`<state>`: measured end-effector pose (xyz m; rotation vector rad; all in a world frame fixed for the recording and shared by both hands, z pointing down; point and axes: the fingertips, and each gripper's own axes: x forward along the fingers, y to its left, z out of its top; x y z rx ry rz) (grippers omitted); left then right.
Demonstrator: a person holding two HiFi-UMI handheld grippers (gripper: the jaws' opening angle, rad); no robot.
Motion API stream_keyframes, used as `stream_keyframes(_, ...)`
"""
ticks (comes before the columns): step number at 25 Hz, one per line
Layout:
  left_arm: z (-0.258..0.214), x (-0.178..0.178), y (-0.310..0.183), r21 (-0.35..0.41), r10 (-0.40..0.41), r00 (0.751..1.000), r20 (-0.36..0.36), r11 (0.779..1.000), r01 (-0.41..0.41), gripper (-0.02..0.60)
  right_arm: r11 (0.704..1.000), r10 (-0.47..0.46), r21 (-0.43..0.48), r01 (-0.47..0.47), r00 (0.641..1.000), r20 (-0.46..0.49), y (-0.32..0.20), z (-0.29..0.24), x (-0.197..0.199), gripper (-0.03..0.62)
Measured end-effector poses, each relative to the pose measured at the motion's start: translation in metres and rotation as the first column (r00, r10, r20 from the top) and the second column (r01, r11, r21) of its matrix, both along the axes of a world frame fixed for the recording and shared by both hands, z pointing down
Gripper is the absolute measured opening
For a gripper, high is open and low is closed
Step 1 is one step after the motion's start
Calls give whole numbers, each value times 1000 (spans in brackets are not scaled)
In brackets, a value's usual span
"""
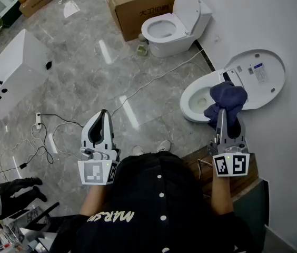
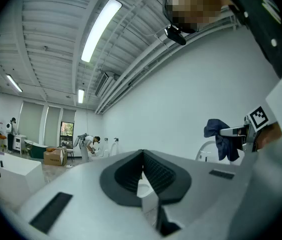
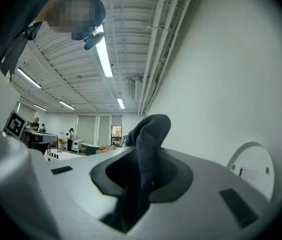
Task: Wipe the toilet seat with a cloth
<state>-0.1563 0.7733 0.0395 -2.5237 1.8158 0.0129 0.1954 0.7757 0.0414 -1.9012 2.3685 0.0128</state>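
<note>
Pinching the cloth (image 1: 227, 96) in my right claw (image 1: 223, 114), I'd press it flat along the toilet seat (image 1: 188, 97) at centre right, my left claw (image 1: 104, 115) closed on nothing.

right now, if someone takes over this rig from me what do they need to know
Left hand-held gripper: shut, empty, held over the floor, off to the side of the toilet.
Right hand-held gripper: shut on the dark blue cloth, which hangs bunched over the bowl of the nearer toilet. The lid is up.
Done: cloth gripped and at the toilet.
Left: the wiping itself. The cloth looks clear of the surface, so lower it and wipe around the bowl's top.
</note>
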Motion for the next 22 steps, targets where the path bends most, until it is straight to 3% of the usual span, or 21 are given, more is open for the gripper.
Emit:
stream_keyframes(14,7,17,-1,-16,-1,1000,7,1000,1,9,1000,-8,9,8,999,-33,2,-1,10,77)
stream_keyframes(22,10,33,-8,-44,-39,999,21,998,40,9,996,-72,40,74,996,-48,-10,-15,36,81)
